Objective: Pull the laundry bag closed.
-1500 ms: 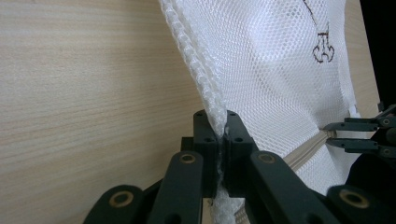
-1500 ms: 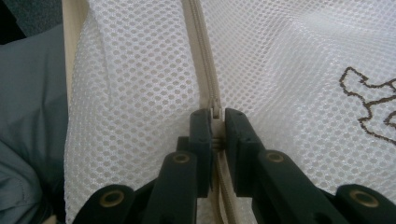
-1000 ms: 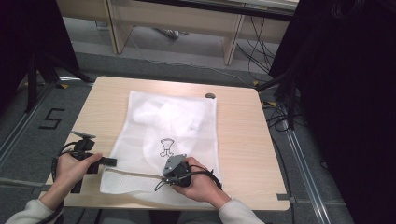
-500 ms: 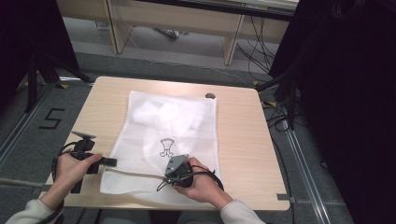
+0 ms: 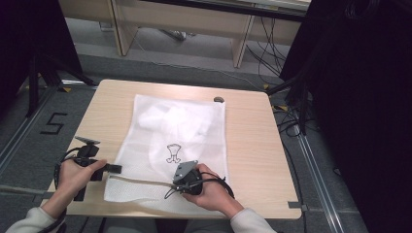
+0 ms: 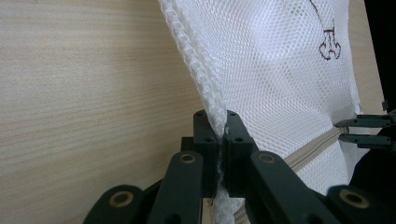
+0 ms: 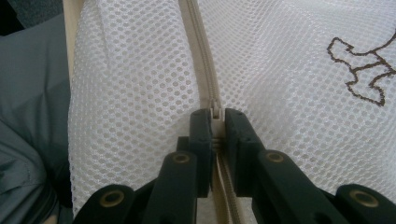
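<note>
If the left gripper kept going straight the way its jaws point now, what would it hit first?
Only the mesh bag it already pinches at the edge. Past that edge the seam runs on over the table, and the way looks free, though depth is unclear.

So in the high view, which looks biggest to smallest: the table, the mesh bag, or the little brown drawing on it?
1. table
2. mesh bag
3. brown drawing
Each sits on the one before it, so nearness doesn't confuse the order.

bare table (image 5: 252,141) right of mesh bag (image 5: 184,131)
</note>
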Demonstrator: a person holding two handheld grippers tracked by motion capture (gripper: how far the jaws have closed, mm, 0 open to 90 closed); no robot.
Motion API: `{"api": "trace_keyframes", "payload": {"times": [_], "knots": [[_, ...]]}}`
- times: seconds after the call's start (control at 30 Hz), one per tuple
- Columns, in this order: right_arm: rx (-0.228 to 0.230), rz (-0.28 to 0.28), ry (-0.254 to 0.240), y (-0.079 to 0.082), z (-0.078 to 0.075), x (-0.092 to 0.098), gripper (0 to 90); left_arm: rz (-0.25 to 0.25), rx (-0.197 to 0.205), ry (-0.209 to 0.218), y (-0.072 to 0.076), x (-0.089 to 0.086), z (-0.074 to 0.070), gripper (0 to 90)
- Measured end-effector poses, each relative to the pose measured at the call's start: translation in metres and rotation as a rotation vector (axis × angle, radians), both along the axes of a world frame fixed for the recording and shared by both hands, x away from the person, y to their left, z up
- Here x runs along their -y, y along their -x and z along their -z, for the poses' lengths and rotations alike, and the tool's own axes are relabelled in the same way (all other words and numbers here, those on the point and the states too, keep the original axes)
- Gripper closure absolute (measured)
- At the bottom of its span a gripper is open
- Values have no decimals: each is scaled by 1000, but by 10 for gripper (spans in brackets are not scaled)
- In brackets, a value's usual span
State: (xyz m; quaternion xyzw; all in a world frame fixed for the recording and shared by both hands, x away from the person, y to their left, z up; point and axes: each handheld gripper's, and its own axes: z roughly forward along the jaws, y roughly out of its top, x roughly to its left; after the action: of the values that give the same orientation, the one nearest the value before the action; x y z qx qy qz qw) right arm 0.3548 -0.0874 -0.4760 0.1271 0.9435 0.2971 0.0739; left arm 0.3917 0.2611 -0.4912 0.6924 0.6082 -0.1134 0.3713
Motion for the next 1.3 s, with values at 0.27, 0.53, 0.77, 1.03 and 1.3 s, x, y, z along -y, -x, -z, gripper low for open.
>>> {"api": "trace_keyframes", "payload": {"times": [0.27,0.53,0.77,1.03,1.3], "knots": [[13,-6,-6,1,-1,1,826,4,2,-2,0,0,0,856],[9,4,-5,0,-1,4,826,-4,-1,-2,0,1,0,856],[26,-12,3,0,-2,8,827,-12,-2,3,0,1,0,856],[17,20,-2,2,-4,15,826,-11,-2,0,0,0,0,855],[1,24,-5,4,-6,19,826,-5,2,0,0,0,1,856]]}}
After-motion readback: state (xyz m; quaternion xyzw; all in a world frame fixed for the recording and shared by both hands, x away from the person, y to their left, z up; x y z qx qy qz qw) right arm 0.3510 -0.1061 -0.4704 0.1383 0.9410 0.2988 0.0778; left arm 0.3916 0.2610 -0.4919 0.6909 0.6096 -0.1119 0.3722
